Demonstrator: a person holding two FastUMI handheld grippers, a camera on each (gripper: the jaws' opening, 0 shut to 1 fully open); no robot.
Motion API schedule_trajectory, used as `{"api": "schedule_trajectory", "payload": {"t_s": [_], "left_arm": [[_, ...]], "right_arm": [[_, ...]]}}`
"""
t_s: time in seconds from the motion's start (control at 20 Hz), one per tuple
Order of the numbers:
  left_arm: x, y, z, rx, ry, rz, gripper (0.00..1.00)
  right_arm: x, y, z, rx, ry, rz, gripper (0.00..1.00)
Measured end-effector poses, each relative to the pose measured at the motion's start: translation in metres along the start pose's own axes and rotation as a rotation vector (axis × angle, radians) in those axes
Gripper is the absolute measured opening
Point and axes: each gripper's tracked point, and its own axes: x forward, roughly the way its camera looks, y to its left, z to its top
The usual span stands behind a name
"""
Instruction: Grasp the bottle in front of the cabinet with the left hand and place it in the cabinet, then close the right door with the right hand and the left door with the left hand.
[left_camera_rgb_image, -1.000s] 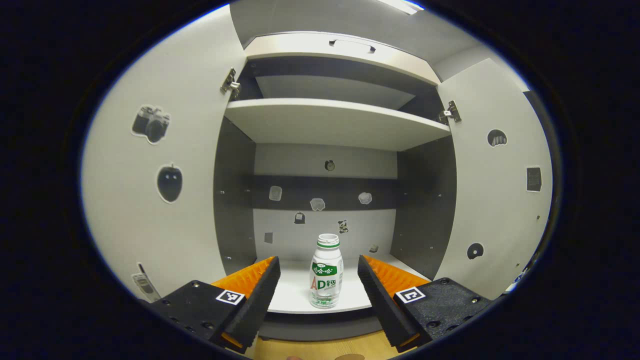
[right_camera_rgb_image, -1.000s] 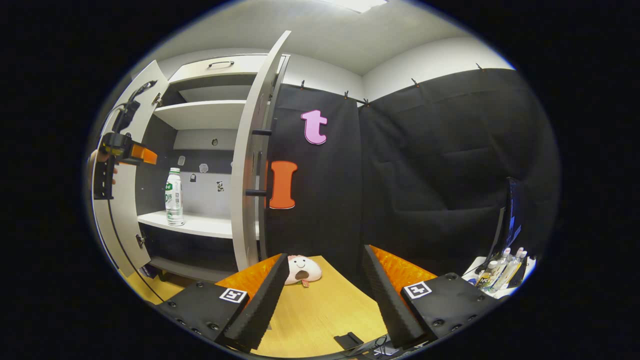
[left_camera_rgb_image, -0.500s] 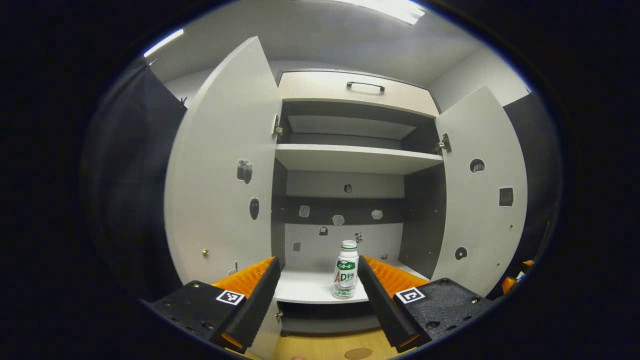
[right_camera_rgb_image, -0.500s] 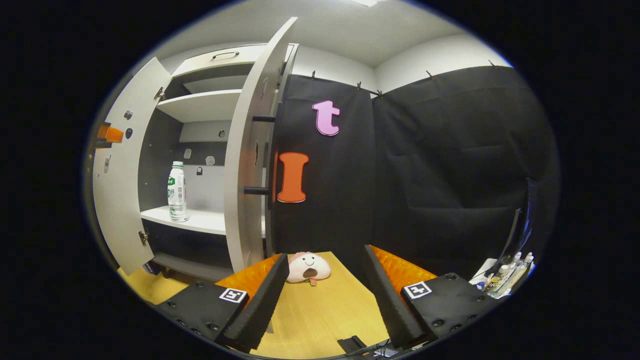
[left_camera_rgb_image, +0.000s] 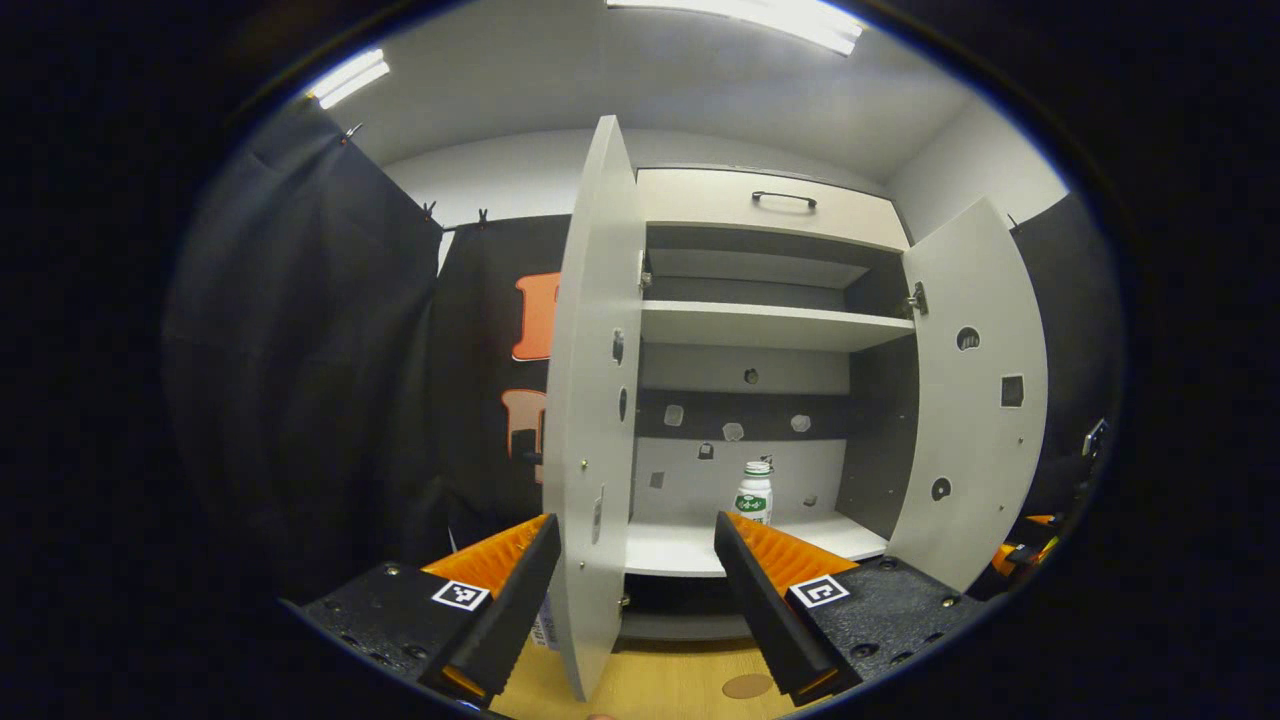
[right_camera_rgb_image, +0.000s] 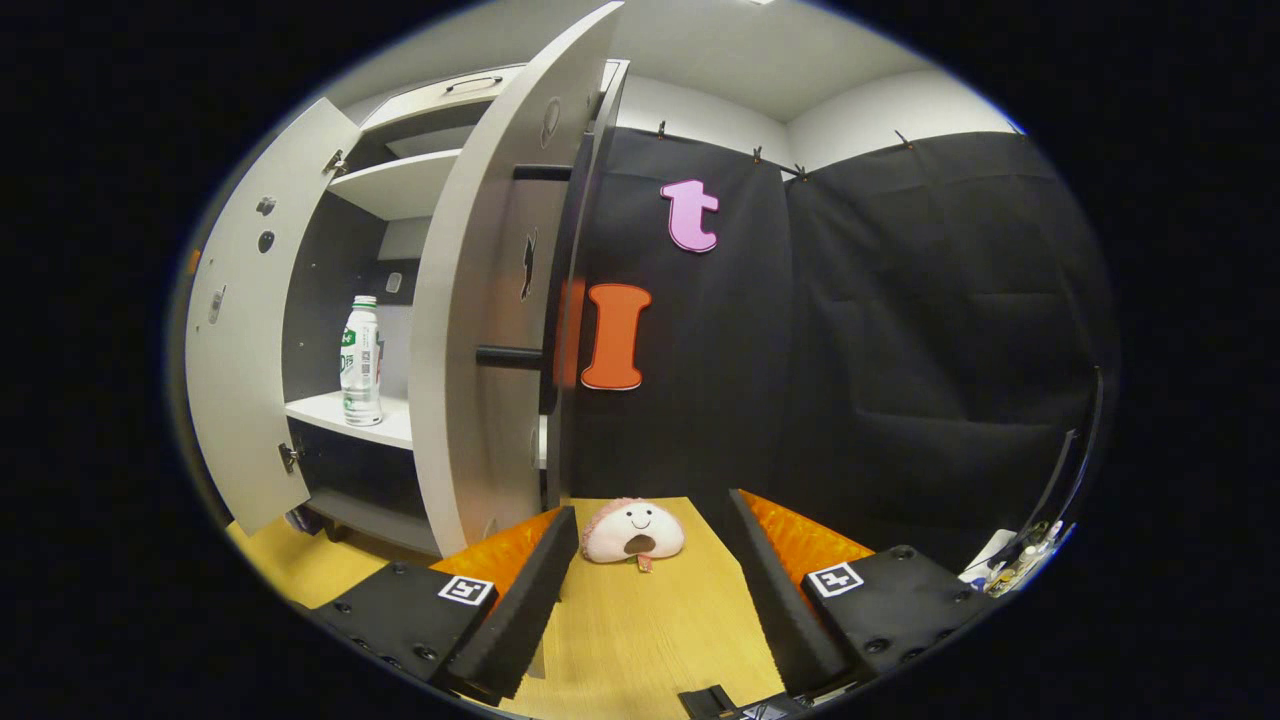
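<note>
Left gripper view shows the bottle (left_camera_rgb_image: 755, 491) standing upright on the cabinet's lower shelf (left_camera_rgb_image: 680, 548), smaller and farther off than a second ago. The left gripper (left_camera_rgb_image: 636, 580), wide open and empty, has backed away, so placing looks done. The right gripper (right_camera_rgb_image: 648, 590), also wide open and empty, sits near the right door (right_camera_rgb_image: 480, 330), which is not yet closed.

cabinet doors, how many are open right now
2. The left door stands swung out beside the left gripper; the right door hangs open on the far side. The bottle sits between them.
</note>
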Motion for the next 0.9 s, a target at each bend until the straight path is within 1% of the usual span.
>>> {"api": "schedule_trajectory", "payload": {"t_s": [0.1, 0.15, 0.4, 0.45, 0.5, 0.7, 0.75, 0.8, 0.9], "left_arm": [[-0.011, 0.014, 0.000, 0.011, -0.003, 0.036, 0.92], [-0.015, 0.018, 0.000, 0.009, -0.005, 0.047, 0.93], [-0.028, 0.038, -0.010, -0.037, 0.013, 0.080, 0.94], [-0.030, 0.042, -0.011, -0.043, 0.013, 0.088, 0.93], [-0.033, 0.047, -0.012, -0.047, 0.013, 0.099, 0.93], [-0.036, 0.065, -0.016, -0.059, 0.019, 0.138, 0.95], [-0.024, 0.066, -0.023, -0.065, 0.026, 0.142, 0.95], [-0.024, 0.068, -0.024, -0.067, 0.029, 0.147, 0.95], [-0.022, 0.069, -0.026, -0.060, 0.033, 0.153, 0.95]], "right_arm": [[0.002, 0.004, -0.001, 0.005, 0.001, 0.010, 0.98], [0.003, 0.005, -0.001, 0.005, 0.002, 0.014, 0.98], [0.005, 0.006, -0.002, -0.012, -0.001, 0.013, 0.96], [0.005, 0.006, -0.003, -0.016, -0.005, 0.012, 0.90], [0.005, 0.007, -0.002, -0.021, -0.006, 0.012, 0.96], [0.003, 0.011, -0.003, -0.009, 0.000, 0.017, 0.95], [0.004, 0.012, -0.004, 0.000, 0.006, 0.018, 0.91], [0.004, 0.014, -0.004, 0.008, 0.007, 0.018, 0.95], [0.004, 0.016, -0.004, 0.012, 0.007, 0.015, 0.95]]}}
